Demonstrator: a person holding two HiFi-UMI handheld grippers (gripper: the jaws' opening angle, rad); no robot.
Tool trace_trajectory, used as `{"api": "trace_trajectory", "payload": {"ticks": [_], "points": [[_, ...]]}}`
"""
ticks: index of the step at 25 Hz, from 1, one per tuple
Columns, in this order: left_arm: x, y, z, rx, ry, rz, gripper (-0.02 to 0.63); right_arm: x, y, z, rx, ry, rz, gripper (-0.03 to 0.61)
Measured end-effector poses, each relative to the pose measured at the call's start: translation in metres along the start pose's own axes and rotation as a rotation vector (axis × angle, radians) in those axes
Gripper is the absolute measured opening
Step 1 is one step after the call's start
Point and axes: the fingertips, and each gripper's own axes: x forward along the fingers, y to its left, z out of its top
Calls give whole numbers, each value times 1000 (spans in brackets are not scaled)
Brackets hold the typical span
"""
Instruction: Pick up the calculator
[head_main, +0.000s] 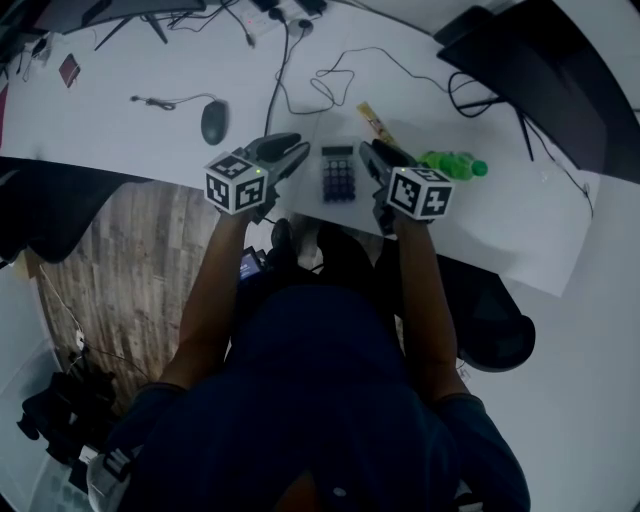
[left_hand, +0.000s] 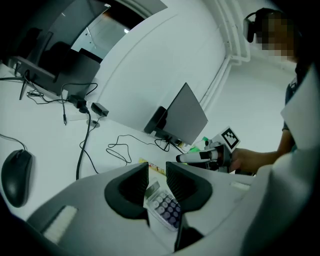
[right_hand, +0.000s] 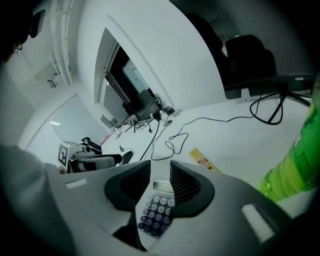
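A dark mouse (head_main: 214, 121) lies far left on the white surface (head_main: 120, 70); the left tool (head_main: 296, 151) hovers to its right, pointing away from the person, its jaws a narrow gap apart with nothing gripped between them; through that gap in the left gripper view (left_hand: 157, 175) the calculator (left_hand: 167, 207) shows lying flat on the surface beyond; the calculator (head_main: 338, 173) sits between the two tools near the surface's front edge, touched by neither; it is small and rectangular with a pale grey body, a light display strip at its far end and rows of round keys, paler in the upper rows and dark purple below; the right tool (head_main: 368, 153) stands just to its right, jaws likewise slightly apart and empty (right_hand: 160, 175), the calculator (right_hand: 156, 212) visible beyond them; a yellow packet (head_main: 376, 122) lies behind, and a green bottle (head_main: 452, 164) lies on its side further right.
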Motion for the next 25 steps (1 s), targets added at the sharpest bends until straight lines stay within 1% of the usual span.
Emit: {"api": "trace_trajectory", "payload": {"ticks": [6, 12, 18, 20, 25], "points": [[18, 12, -13, -51, 23, 7, 124, 17, -13, -14, 9, 45, 10, 106], [35, 23, -28, -80, 59, 17, 147, 37, -22, -32, -3, 113, 21, 115], [49, 28, -45, -88, 125, -1, 177, 49, -30, -45, -6, 151, 28, 149], [55, 29, -49, -90, 152, -12, 192, 55, -34, -50, -5, 168, 33, 152], [68, 30, -59, -82, 206, -33, 201, 69, -39, -64, 7, 209, 61, 152]]}}
